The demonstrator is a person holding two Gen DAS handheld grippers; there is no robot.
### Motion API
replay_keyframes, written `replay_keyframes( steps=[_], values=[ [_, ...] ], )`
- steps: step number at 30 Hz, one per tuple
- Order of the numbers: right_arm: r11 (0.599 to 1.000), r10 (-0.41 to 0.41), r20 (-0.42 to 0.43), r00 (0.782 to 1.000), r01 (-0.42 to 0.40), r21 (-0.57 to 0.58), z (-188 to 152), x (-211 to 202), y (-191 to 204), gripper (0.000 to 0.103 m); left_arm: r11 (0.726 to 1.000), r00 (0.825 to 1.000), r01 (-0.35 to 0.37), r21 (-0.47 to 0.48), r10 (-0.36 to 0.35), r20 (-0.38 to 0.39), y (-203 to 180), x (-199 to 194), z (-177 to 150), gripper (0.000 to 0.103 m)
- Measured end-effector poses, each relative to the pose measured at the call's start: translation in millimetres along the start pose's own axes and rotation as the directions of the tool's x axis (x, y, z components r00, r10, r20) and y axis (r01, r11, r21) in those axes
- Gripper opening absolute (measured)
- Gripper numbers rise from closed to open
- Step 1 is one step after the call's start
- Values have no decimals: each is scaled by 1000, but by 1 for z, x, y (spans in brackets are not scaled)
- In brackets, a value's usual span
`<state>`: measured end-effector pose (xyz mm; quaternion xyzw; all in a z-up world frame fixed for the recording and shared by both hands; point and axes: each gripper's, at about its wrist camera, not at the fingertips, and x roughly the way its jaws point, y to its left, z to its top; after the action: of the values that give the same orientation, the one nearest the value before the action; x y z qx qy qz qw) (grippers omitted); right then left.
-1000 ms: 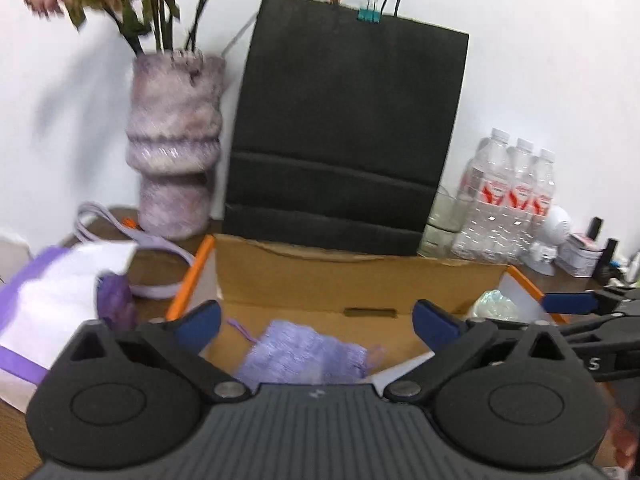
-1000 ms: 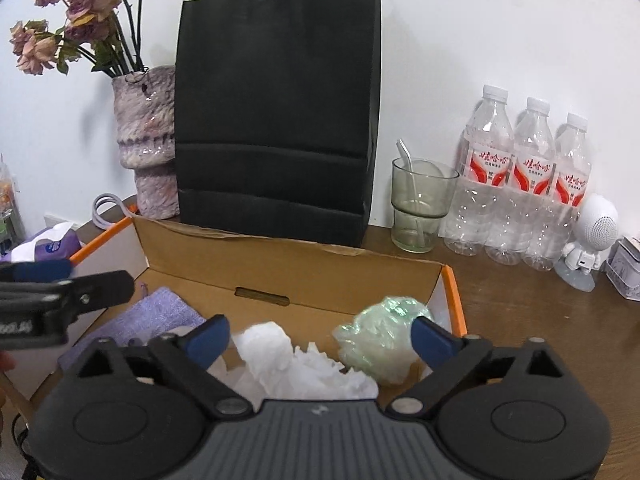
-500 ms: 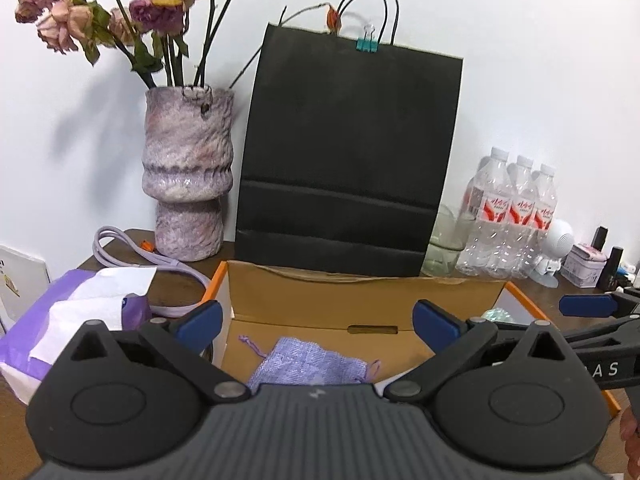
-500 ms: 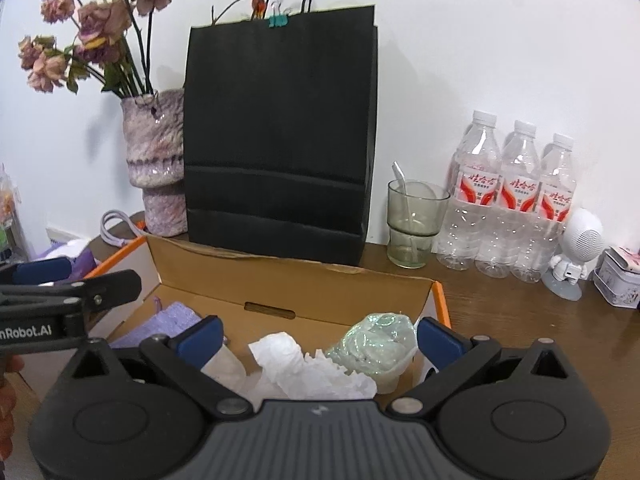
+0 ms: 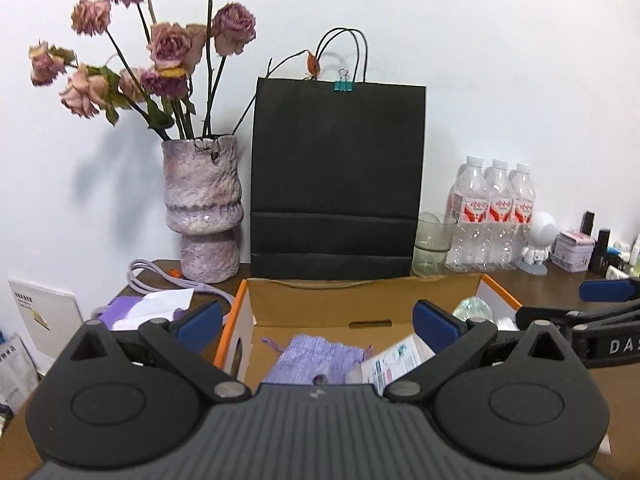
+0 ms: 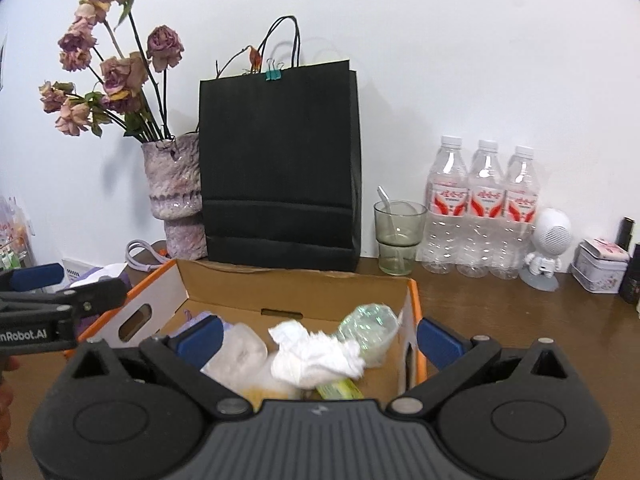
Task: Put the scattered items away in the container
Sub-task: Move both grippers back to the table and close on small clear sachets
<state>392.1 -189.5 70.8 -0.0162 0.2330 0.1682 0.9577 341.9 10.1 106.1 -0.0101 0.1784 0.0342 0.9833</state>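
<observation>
1. Left wrist view: the left gripper [image 5: 316,322] has its 2 blue fingers spread wide and holds nothing. It hangs above the near edge of the cardboard box [image 5: 320,304].
2. Inside the box on this side lies a purple pouch [image 5: 320,358], flat on the bottom, with a printed packet [image 5: 394,364] just beside it to the right.
3. Right wrist view: the right gripper [image 6: 320,334] is also spread wide, with nothing between its fingers, and it hangs above the box [image 6: 296,290].
4. In this view the box holds crumpled white tissue [image 6: 316,354], a greenish clear plastic wrap [image 6: 366,326] near the right wall, and a pale plastic piece [image 6: 240,354] on the left of the tissue.
5. Behind the box stands a black paper bag [image 6: 280,168] upright against the wall, with a stone-look vase [image 6: 174,192] of dried roses to its left.
6. To the right of the bag there are a glass [image 6: 398,236] with a spoon in it, 3 water bottles [image 6: 484,208] in a row, and a small white robot figure [image 6: 548,248] on the brown table [image 6: 520,320].
</observation>
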Motion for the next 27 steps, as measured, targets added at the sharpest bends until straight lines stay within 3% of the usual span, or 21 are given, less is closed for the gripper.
replay_keyframes(
  steps=[16,27],
  values=[
    [998,-64,-57,996,64,-12,-60,-68,-24,103,999,999,-27,21,27,-24,-6,-68,-27,103],
    [989,-99,-122,988,85,-118,-113,-74,-23,103,999,990,-37,14,38,-134,15,-73,-76,103]
  ],
)
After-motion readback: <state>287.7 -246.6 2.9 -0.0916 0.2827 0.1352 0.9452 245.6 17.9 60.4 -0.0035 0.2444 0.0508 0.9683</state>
